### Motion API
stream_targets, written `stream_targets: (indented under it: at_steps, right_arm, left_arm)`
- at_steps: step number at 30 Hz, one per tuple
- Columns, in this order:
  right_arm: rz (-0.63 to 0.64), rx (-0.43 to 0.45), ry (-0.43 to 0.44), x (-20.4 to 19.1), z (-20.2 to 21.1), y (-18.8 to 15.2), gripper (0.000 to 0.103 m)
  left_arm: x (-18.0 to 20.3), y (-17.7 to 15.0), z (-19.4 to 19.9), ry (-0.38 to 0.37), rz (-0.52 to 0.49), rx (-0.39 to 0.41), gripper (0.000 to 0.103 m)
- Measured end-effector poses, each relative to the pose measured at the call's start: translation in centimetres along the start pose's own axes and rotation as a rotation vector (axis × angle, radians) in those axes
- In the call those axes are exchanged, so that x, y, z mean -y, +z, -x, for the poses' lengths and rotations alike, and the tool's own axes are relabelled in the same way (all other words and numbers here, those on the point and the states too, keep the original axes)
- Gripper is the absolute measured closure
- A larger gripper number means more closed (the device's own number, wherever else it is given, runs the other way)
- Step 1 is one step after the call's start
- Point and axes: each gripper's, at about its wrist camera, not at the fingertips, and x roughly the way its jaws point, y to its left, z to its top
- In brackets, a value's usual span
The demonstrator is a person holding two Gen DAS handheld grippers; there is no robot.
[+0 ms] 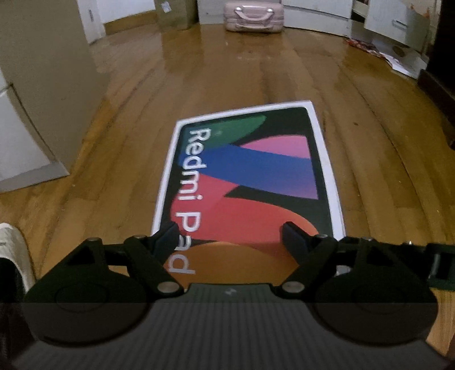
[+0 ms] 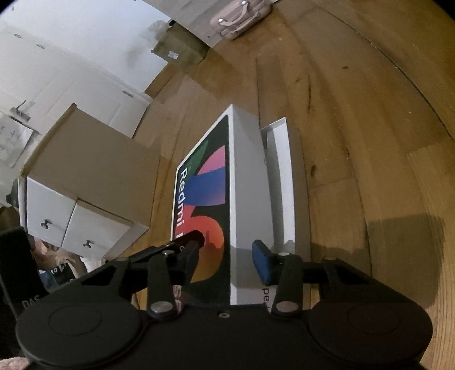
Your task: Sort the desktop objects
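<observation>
A white Redmi Pad box lid [image 1: 250, 173] with a colourful print lies face up over a wooden floor. My left gripper [image 1: 230, 230] is open, its fingers spread above the lid's near end, not gripping it. In the right wrist view the same lid [image 2: 216, 187] appears tilted, its white side wall facing right. My right gripper [image 2: 229, 250] straddles the lid's near corner edge, one finger on the printed face, the blue-padded finger [image 2: 261, 261] against the side wall. The white box base [image 2: 284, 176] lies just behind the lid.
A brown-and-white cabinet [image 2: 93, 176] with drawers stands to the left. A pink case [image 1: 253, 15] and a cardboard box [image 1: 175, 14] sit by the far wall. Papers [image 1: 398, 54] lie at the far right. Wooden floor [image 2: 369, 142] spreads to the right.
</observation>
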Motion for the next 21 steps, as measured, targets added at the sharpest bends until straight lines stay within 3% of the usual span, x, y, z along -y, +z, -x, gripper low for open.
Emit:
stream_targets:
  at_steps: [6, 12, 21]
  right_arm:
    - [-0.011, 0.002, 0.0, 0.6, 0.2, -0.5, 0.047]
    - [0.016, -0.017, -0.036, 0.9, 0.1, -0.9, 0.041]
    - [0.051, -0.064, -0.079, 1.0, -1.6, -1.2, 0.039]
  left_arm:
    - [-1.9, 0.0, -0.2, -0.044, 0.09, -0.036, 0.023]
    - [-5.1, 0.0, 0.3, -0.082, 0.225, 0.001, 0.021]
    - [-8.8, -1.8, -2.5, -0.136, 0.384, -0.052, 0.02]
